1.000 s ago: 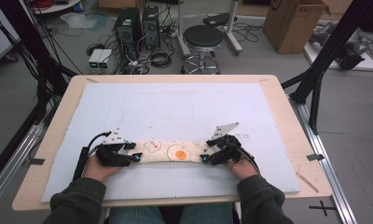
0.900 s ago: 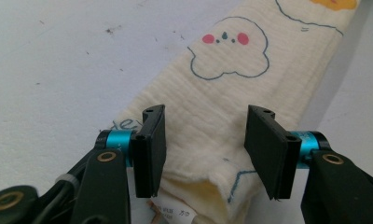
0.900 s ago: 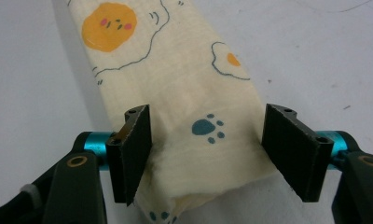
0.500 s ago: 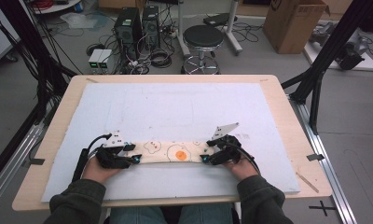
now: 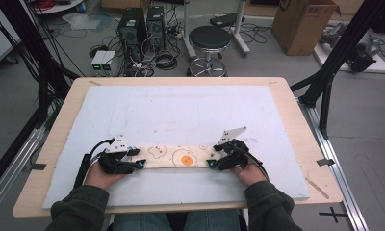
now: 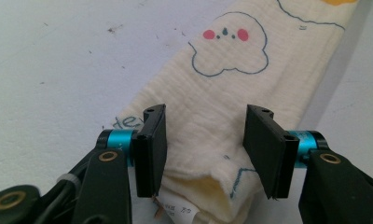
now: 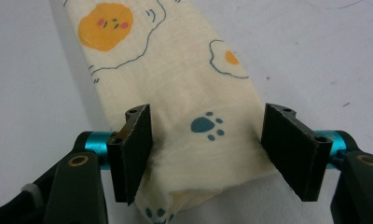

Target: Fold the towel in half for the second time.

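Two grippers straddle the ends of one folded cloth (image 5: 181,157), a cream strip printed with fried eggs and paws, lying flat on the white mat (image 5: 181,110).

Nearest, in the left gripper view, the left gripper (image 6: 205,149) has its jaws standing apart with the cloth's folded end between them. The near jaw seems to brush the cloth's edge, while a gap shows beside the other, so nothing is clamped. A small label peeks out below the fold, just under the jaws.

In the right gripper view, the right gripper (image 7: 208,151) likewise stands open around the other end. One jaw sits at the cloth's edge and the other is clear of it, with a blue paw print midway between them.

Beyond both pairs of jaws the strip runs straight from one gripper to the other.

To fold it well, I judge both jaws should close squarely on all layers at once, then lift evenly so the strip neither sags nor skews. Catching only the top layer would let the fold open.
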Available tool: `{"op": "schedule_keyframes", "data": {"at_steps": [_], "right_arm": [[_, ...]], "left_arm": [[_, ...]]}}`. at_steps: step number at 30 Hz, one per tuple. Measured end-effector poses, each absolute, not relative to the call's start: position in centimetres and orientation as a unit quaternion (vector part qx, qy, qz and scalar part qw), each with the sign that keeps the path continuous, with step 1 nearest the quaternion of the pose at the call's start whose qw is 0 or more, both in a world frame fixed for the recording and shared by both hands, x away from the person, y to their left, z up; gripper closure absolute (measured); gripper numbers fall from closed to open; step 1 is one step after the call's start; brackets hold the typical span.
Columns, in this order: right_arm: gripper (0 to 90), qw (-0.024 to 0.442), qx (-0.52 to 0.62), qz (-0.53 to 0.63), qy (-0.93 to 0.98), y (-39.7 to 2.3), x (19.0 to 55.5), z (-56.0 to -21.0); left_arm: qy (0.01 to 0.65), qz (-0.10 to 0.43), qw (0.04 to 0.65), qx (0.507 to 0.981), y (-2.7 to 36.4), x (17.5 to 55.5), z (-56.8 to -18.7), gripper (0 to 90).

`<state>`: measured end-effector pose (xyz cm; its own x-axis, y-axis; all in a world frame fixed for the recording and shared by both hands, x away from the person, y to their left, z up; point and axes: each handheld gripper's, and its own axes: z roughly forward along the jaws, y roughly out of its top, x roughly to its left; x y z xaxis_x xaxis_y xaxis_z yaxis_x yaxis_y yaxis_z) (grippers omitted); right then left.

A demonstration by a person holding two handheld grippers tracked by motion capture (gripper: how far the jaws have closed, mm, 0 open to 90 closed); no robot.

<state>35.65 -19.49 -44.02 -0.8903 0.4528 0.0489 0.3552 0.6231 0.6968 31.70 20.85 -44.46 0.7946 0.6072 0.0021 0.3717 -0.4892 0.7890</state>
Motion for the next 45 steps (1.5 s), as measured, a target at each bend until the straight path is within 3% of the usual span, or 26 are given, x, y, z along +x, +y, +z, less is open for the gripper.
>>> {"op": "schedule_keyframes", "data": {"at_steps": [16,19,25,38,45], "right_arm": [[32.9,0.065,0.230,0.373,0.897,-19.5,35.6,-44.0],[28.9,0.063,0.234,0.389,0.889,-19.5,35.5,-43.4],[29.3,0.060,0.262,0.425,0.864,-20.7,36.4,-41.4],[48.8,-0.003,0.324,0.372,0.870,-21.7,39.5,-43.4],[61.9,0.008,0.298,0.365,0.882,-21.2,38.9,-43.5]], "left_arm": [[0.291,0.138,0.420,0.849,21.0,31.7,-44.3,49.3],[0.299,0.133,0.445,0.833,21.5,31.5,-43.6,48.5],[0.323,0.147,0.488,0.798,22.7,32.4,-41.8,47.6],[0.368,0.110,0.424,0.820,22.5,35.1,-43.6,51.2],[0.349,0.105,0.401,0.840,21.8,35.0,-44.1,60.8]]}}
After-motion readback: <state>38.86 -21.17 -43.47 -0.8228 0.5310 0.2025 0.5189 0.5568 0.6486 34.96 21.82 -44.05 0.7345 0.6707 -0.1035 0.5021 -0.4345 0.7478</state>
